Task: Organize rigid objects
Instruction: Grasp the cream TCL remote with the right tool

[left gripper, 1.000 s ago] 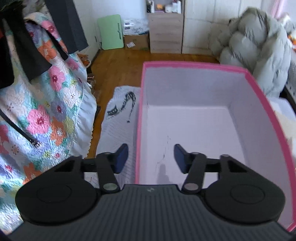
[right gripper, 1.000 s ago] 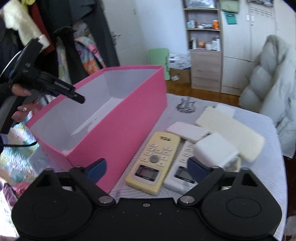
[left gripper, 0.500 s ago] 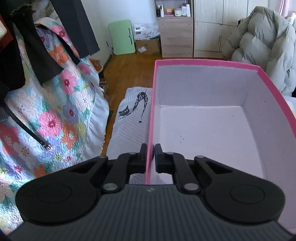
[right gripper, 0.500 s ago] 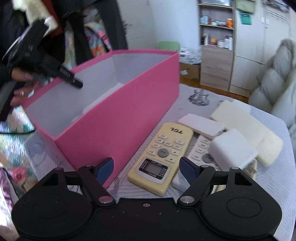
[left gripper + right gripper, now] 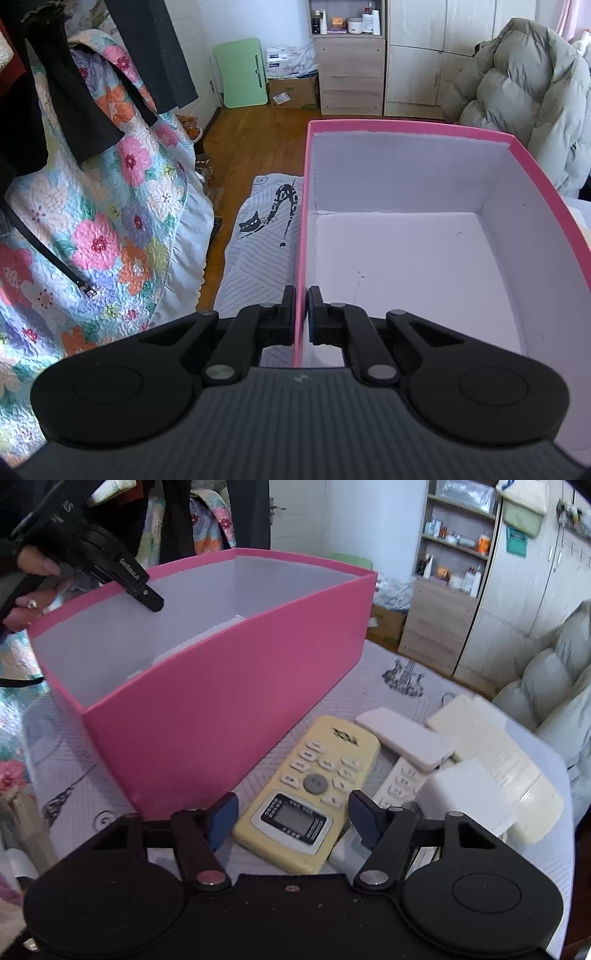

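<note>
The left gripper (image 5: 301,314) has its jaws pinched tight on the near wall of the open pink cardboard box with a white inside (image 5: 417,266), one finger outside the wall and one inside, so the box is steadied on the grey patterned tablecloth (image 5: 85,790). The box looks empty as far as its floor shows. The right gripper (image 5: 290,821) stands with its blue-padded jaws fairly wide; they have just been closing and now straddle the lower end of the cream-yellow rectangular remote control with a grey round button and a small screen (image 5: 314,794), without visibly pressing on it. That remote lies flat just beside the box, on its right side, and touches a white remote control (image 5: 399,786) partly buried under a flat white rectangular case (image 5: 406,740) and a white block (image 5: 461,797), with a long cream slab (image 5: 495,760) farther from the box. The step in hand appears to be gripping the yellow remote for the box. To do it well, the pads should likely meet the remote's two long edges squarely, low enough to catch the sides rather than ride over the top, and clear of the white remote beside it. The left grip should probably hold firm so the light box does not slide or tip when the remote is lowered in.
</note>
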Motion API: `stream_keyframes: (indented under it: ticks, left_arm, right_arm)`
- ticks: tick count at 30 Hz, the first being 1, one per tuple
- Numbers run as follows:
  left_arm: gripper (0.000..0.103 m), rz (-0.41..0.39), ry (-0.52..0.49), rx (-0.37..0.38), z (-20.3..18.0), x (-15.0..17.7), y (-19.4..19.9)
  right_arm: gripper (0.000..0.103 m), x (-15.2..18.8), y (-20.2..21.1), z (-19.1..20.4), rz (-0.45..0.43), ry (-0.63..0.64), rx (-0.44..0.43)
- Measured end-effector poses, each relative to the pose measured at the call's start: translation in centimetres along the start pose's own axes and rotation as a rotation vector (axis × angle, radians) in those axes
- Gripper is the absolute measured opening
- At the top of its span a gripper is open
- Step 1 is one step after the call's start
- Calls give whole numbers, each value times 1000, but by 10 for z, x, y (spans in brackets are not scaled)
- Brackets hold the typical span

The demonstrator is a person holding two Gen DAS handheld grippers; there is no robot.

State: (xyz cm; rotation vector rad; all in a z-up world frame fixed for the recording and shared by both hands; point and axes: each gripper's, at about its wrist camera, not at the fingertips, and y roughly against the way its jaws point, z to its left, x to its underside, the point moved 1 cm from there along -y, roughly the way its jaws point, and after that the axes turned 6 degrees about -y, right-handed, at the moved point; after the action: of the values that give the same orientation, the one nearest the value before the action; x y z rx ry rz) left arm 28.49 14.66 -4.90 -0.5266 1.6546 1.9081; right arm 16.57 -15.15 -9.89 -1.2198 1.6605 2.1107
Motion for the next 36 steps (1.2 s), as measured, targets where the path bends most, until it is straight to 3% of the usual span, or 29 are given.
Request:
stream_keyframes:
  ticks: [4, 12, 18, 21, 30, 36]
  left_arm:
    - [6, -5, 9, 19, 6, 2, 0]
    - [6, -37, -46, -15, -2, 6, 2]
    - [4, -47, -12, 19, 3, 6, 2]
    - [4, -58, -46, 0, 0, 7, 3]
    - [6, -72, -81, -26, -5, 9, 6]
    - [6, -81, -86, -29, -6, 9, 6]
  right_arm:
    - [69, 3, 4, -2, 16, -4, -35]
    - [70, -11, -19, -9, 60, -88, -24]
    - [72, -20, -31, -27, 27, -122, -73]
    - [67, -20, -33, -20, 4, -77, -42]
    - [65, -19, -12, -24, -82, -163, -42]
    - [64, -23, 6, -26, -156, -177, 10]
